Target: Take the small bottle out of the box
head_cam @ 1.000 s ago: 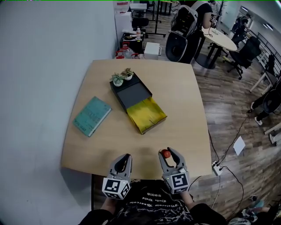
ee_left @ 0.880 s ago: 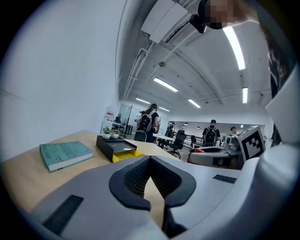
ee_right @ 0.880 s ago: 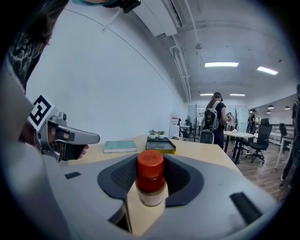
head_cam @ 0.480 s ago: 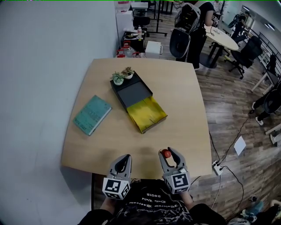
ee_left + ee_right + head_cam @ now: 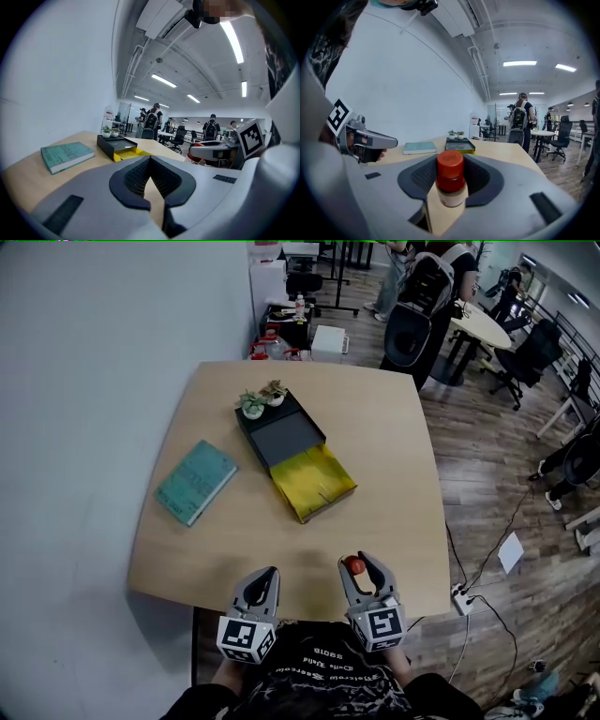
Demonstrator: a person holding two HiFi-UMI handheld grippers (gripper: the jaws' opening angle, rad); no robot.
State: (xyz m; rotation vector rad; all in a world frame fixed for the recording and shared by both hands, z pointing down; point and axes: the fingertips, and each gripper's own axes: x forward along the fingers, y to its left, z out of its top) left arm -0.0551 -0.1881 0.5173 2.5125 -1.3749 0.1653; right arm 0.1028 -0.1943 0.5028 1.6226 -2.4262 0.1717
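A small bottle (image 5: 451, 180) with a red cap (image 5: 354, 565) stands upright between the jaws of my right gripper (image 5: 361, 570), which is shut on it above the table's near edge. The box (image 5: 293, 454) lies at the middle of the table, a black sleeve with its yellow drawer (image 5: 314, 483) pulled out toward me; the box (image 5: 117, 147) also shows small in the left gripper view. My left gripper (image 5: 264, 581) is shut with nothing in it, beside the right one at the near edge. Its jaws meet at the tips in the left gripper view.
A teal book (image 5: 196, 483) lies left of the box. Two small potted plants (image 5: 260, 401) stand on the box's far end. The wooden table (image 5: 384, 437) has a white wall on its left. Behind it are chairs, a round table and people walking.
Both grippers and the bottle stay in place. The people in the background have moved along the far side of the room.
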